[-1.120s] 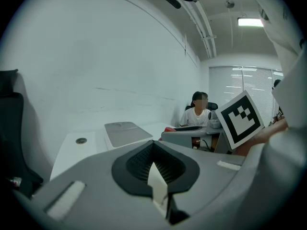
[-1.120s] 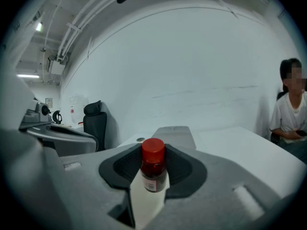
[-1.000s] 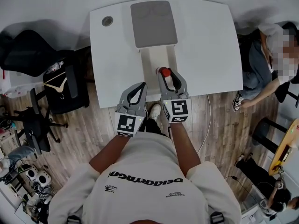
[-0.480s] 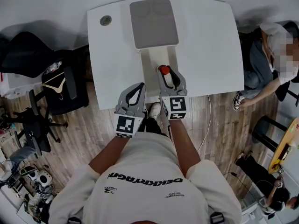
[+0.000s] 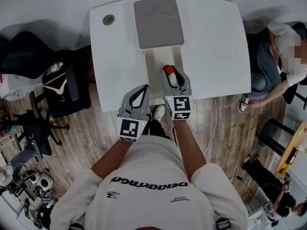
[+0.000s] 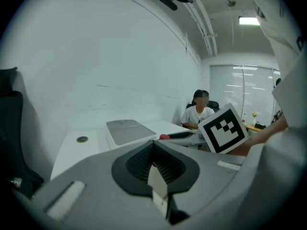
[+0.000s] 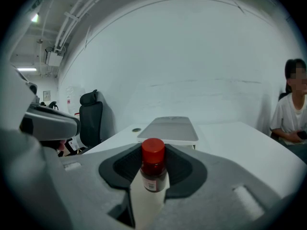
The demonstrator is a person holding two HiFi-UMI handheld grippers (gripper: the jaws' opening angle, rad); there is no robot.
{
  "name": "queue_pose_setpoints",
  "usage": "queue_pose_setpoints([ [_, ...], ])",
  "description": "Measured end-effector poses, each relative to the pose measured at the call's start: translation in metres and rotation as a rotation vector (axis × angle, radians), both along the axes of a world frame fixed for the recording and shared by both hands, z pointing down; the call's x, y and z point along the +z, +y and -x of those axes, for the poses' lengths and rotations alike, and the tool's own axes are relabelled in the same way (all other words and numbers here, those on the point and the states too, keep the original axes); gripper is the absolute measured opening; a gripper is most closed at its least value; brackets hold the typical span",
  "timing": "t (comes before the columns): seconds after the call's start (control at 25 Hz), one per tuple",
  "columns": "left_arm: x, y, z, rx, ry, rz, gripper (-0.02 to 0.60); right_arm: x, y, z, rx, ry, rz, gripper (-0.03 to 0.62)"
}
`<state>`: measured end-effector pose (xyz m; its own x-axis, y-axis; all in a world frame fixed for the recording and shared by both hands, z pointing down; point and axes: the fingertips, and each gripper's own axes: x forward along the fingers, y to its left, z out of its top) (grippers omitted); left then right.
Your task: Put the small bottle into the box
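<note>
A small bottle (image 5: pixel 168 70) with a red cap (image 7: pixel 153 151) stands upright between the jaws of my right gripper (image 5: pixel 172 78), which is shut on it. In the head view it is held over the open white box (image 5: pixel 156 61), just short of the raised grey lid (image 5: pixel 158 22). In the right gripper view the lid (image 7: pixel 169 127) lies straight ahead, beyond the bottle (image 7: pixel 153 176). My left gripper (image 5: pixel 142 91) is shut with nothing in it, to the left of the right one at the table's near edge. Its closed jaws (image 6: pixel 156 164) point toward the box (image 6: pixel 128 132).
The white table (image 5: pixel 216 47) has a round cable hole (image 5: pixel 108 19) at its far left corner. Black office chairs (image 5: pixel 60 87) stand on the floor at the left. A person (image 5: pixel 280 56) sits beside the table's right edge.
My right gripper has crept a little forward over the box with the bottle still in it. The left gripper has stayed where it was.
</note>
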<state>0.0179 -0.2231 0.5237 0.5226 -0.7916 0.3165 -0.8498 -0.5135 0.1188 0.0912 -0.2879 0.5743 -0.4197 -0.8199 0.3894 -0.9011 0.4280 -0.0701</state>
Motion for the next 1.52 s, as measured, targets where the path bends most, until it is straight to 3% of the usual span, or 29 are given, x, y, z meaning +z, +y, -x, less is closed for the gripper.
queue_pose_setpoints([
  [1.52, 0.003, 0.0, 0.002, -0.012, 0.0, 0.011, 0.006, 0.029, -0.021, 0.009, -0.011, 0.072, 0.048, 0.141],
])
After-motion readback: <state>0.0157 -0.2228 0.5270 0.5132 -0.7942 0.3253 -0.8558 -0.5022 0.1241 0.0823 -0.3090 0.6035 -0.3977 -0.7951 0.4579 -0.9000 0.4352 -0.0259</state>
